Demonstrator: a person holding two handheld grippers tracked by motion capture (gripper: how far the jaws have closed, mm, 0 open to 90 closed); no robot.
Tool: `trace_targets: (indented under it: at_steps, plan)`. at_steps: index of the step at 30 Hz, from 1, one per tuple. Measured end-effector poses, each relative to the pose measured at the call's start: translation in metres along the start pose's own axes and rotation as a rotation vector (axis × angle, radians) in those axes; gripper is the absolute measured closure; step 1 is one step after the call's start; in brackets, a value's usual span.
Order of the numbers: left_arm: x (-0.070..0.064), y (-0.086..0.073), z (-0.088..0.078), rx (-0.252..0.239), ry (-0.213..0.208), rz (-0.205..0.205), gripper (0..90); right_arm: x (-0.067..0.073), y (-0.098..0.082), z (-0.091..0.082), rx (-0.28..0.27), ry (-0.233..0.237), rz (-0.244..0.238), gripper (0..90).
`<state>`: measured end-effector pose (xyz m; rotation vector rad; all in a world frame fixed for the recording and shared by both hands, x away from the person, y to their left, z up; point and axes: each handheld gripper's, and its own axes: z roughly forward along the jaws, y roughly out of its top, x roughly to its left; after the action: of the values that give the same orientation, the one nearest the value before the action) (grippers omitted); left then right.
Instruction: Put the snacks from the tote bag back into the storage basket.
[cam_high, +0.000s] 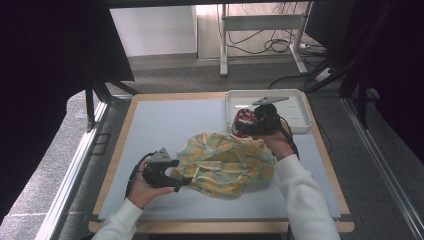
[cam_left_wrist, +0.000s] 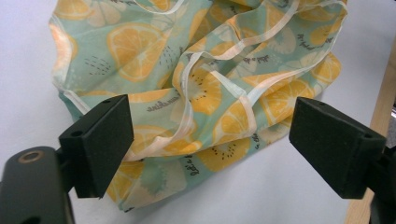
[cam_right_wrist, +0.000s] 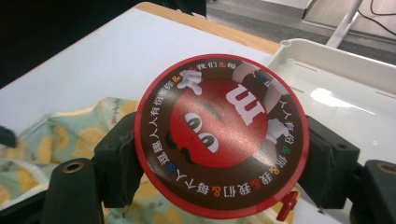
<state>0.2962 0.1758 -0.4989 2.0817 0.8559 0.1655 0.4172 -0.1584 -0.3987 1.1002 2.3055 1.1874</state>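
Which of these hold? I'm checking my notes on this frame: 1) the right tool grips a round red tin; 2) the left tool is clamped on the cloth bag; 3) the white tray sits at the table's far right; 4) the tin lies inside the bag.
1) True: the right tool has its pads against the sides of the tin.
2) False: the left tool stands open, its pads apart, with the bag lying just ahead of them.
3) True: the tray sits at the far right corner of the table.
4) False: the tin is held up by the tray's near edge, outside the bag.
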Motion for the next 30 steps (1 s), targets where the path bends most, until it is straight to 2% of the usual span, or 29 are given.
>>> trace_targets:
  at_steps: [11, 16, 24, 30]
  plan:
    - [0.002, 0.000, -0.001, 0.000, 0.005, -0.012, 15.4, -0.018, 0.014, 0.023, 0.032, -0.019, 0.027, 25.6]
    - [0.003, 0.000, -0.001, 0.006, 0.013, -0.017, 15.5, -0.028, 0.019, 0.035, 0.050, -0.043, 0.035, 25.6]
    - [0.006, -0.001, 0.000, 0.019, 0.018, -0.024, 15.8, -0.044, 0.025, 0.050, 0.063, -0.069, 0.049, 25.6]
    - [0.005, -0.001, 0.000, 0.013, 0.013, -0.029, 15.6, -0.051, 0.024, 0.060, 0.074, -0.092, 0.048, 25.6]
